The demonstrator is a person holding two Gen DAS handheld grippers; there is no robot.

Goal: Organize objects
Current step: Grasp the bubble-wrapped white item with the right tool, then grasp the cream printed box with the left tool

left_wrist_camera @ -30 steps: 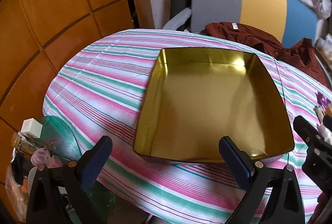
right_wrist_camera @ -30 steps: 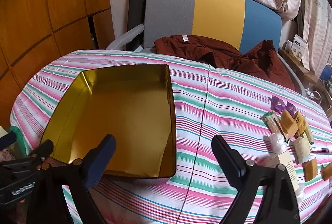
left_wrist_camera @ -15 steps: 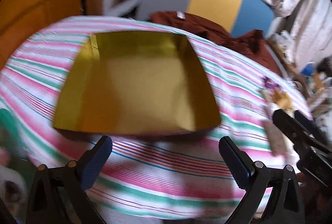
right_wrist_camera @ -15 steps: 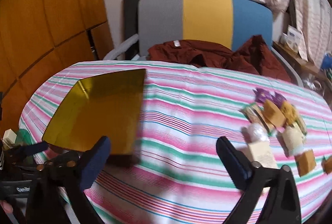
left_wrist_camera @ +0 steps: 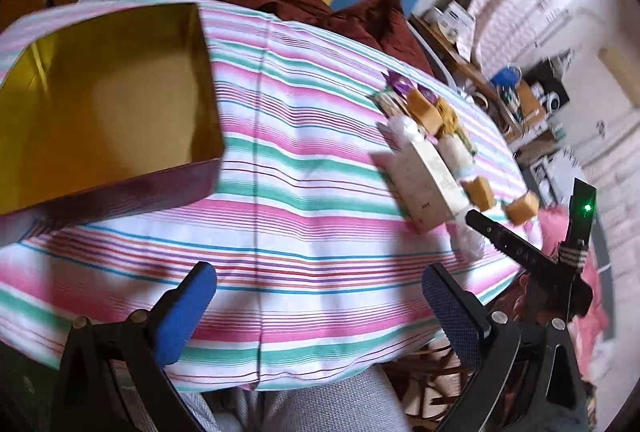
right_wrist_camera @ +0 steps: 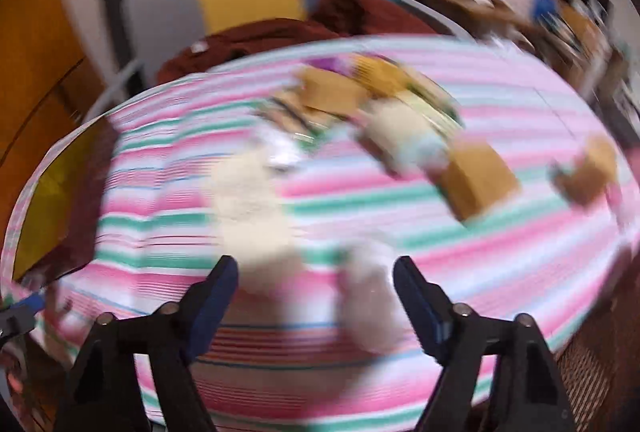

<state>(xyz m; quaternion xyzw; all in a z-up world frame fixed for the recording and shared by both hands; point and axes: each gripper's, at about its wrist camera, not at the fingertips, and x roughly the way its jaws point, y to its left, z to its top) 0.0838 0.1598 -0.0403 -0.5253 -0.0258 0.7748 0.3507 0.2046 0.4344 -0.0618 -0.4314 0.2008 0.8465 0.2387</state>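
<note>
With both the left tool (left_wrist_camera: 316, 312) and right tool (right_wrist_camera: 316, 292) spread apart and empty, settle the right tool squarely over the cream box (right_wrist_camera: 256, 203) just ahead before closing, the gold tin (left_wrist_camera: 100, 107) waiting far to its left.

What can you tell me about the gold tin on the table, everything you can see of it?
The gold tin is a shallow rectangular box, open-topped, with a shiny golden inside that looks like metal and a darker, purplish outer wall. It sits flat on the striped tablecloth, toward the left side of the table, and looks empty. The wrapped snacks lie apart from it to the right. Nothing touches it but the cloth; neither hand-held gripper is on it.
</note>
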